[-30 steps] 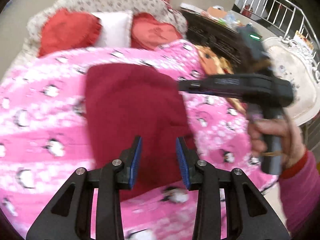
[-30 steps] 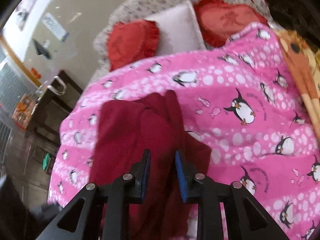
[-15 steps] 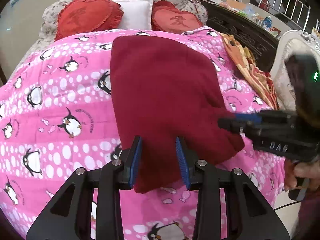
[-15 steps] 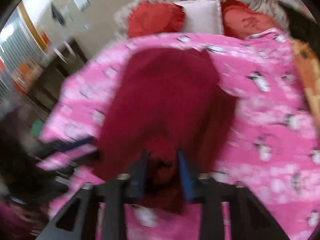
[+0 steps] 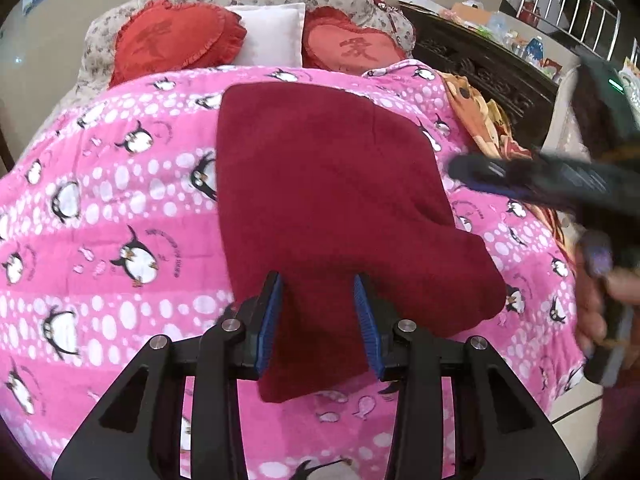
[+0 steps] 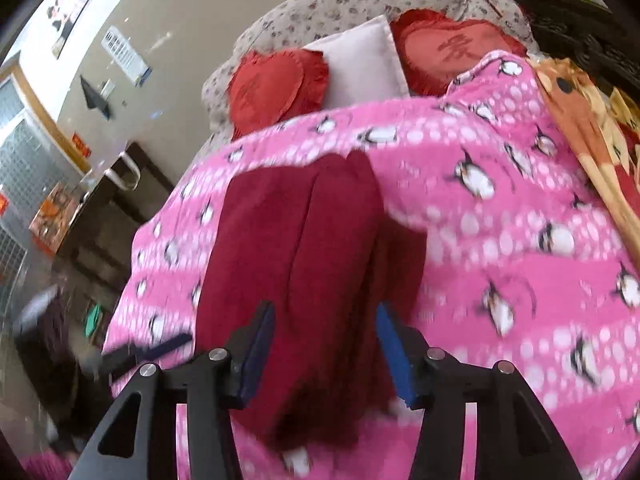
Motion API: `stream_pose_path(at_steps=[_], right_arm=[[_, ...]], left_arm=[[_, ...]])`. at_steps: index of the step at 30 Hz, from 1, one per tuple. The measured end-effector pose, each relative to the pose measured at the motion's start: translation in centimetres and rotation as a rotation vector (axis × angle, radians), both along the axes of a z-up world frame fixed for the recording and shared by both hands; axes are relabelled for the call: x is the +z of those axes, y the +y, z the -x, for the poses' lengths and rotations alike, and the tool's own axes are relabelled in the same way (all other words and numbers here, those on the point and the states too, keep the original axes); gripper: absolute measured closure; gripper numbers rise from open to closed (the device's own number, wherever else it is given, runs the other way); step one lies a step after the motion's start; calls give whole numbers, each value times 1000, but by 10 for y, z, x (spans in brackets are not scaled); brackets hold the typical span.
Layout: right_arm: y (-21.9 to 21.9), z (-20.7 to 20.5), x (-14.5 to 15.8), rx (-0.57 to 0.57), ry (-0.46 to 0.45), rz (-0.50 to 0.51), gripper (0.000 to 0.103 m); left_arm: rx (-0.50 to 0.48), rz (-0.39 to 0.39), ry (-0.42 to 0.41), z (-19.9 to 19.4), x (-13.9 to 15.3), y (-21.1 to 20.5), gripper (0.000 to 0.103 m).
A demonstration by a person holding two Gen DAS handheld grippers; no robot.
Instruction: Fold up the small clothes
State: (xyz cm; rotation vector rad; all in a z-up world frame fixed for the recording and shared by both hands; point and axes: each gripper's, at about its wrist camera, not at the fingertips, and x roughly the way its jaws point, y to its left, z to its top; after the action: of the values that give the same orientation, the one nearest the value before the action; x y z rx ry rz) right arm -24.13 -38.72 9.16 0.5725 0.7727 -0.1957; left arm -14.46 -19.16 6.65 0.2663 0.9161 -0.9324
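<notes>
Your dark red garment (image 5: 332, 208) is lying folded on the pink penguin blanket (image 5: 100, 208), its long side running toward the pillows: two red heart cushions (image 5: 176, 40) and a white pillow (image 5: 272, 32) between them.

Your left gripper (image 5: 318, 322) is sitting at the garment's near edge. Its jaws are opening, with the cloth's near corner between the blue pads (image 5: 269, 322); you are not pinching it, since gaps are showing on both sides.

Your right gripper (image 6: 324, 356) is also opening its jaws over the near right part of the garment (image 6: 304, 264). The cloth is lying between them, unpinched. In the left wrist view this gripper is showing blurred at the right, beside the garment's edge.
</notes>
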Motion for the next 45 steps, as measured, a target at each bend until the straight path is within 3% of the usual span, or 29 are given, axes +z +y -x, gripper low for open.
stream_pose_path(at_steps=[2,4,6,8,12,15,17,18,20,23,27,31,35,38,41,45], right_arm=[[-11,-23,-7,-12,19,-20,53],[-16,-41,-17,-15,42,-23,66],[-14,-52,-20,-19,69,54,82],[-10,-56,-15,-11,88,127,89],[-8,-65,-21,-32,147,329,90],[-14,-68,-34,-39,160,326,90],[-12,-62,-23,-31,145,316,84],[-11,-58,-18,-25,136,302,68],[-4,-44,-4,-25,120,282,57],[14,-26,12,33,44,213,57],[38,-14,12,75,49,197,57],[47,-5,-6,76,86,185,57],[43,2,-40,56,186,190,60],[41,9,-53,32,187,164,60],[44,11,-54,25,184,177,59],[39,11,-53,7,192,170,49]], left_arm=[[1,-5,-2,1,-3,-2,67],[-4,-5,-9,3,-3,-3,67],[-14,-6,-8,3,-4,-5,67],[-21,-1,-2,3,-5,-6,67],[-28,4,11,2,-11,-11,65],[-30,-21,-16,4,-11,-15,65],[-24,-27,-14,3,-11,-15,65],[-22,-24,-13,2,-11,-14,65],[-18,-20,-6,1,-11,-13,65],[-12,-22,-10,2,-11,-13,65],[-10,-30,-26,5,-11,-13,65],[-7,-32,-31,6,-11,-13,65],[-29,-44,-42,10,-13,-16,65],[-39,-61,-74,15,-15,-18,65],[-39,-60,-77,15,-14,-18,65],[-36,-52,-55,12,-14,-17,65]])
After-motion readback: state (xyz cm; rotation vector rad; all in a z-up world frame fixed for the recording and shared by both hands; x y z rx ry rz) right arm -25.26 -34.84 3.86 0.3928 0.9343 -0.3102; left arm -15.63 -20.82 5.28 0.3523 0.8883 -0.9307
